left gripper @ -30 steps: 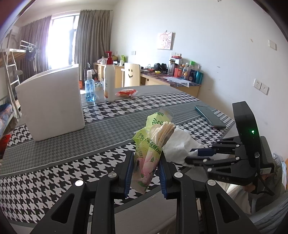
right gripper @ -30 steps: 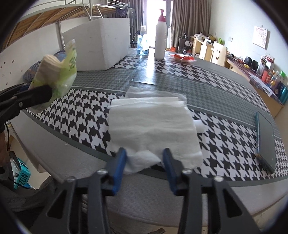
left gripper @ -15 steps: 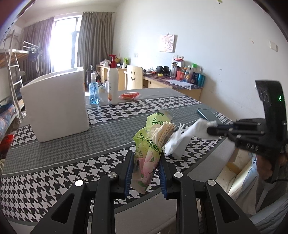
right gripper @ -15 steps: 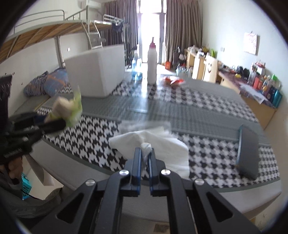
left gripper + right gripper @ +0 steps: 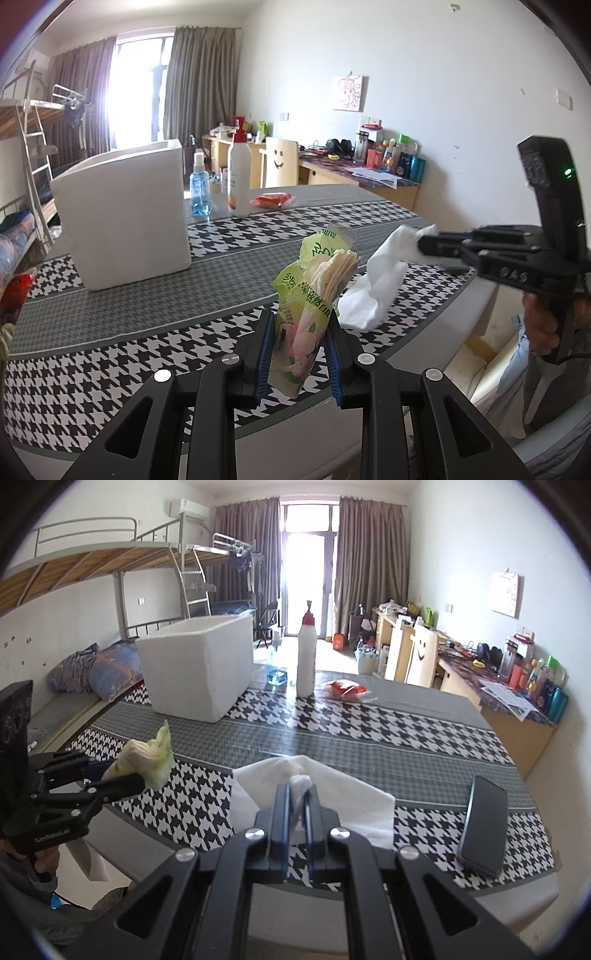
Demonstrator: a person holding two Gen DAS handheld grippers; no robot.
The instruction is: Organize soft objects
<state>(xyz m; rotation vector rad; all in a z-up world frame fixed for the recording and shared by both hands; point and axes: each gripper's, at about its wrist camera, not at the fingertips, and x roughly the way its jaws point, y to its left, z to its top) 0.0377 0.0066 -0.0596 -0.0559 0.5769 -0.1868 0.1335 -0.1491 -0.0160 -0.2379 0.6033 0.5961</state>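
Left gripper (image 5: 300,341) clamped on a green tissue pack (image 5: 314,291), pack upright between the blue pads, stack of cream tissues sticking out of its open top, held above the near edge of the bench (image 5: 129,306); right gripper (image 5: 298,805) pinched together on a bunched corner of a white tissue sheet (image 5: 354,801), sheet hanging down from the tips, lower end draped on the houndstooth cloth near the bench edge; in the left wrist view the sheet (image 5: 380,280) sits just right of the pack, not touching as far as I can tell; white foam box (image 5: 122,214) further back on the left; blue spray bottle (image 5: 200,186), white pump bottle (image 5: 239,173) and red snack packet (image 5: 272,199) behind it; dark phone (image 5: 484,832) flat at the right edge of the bench.
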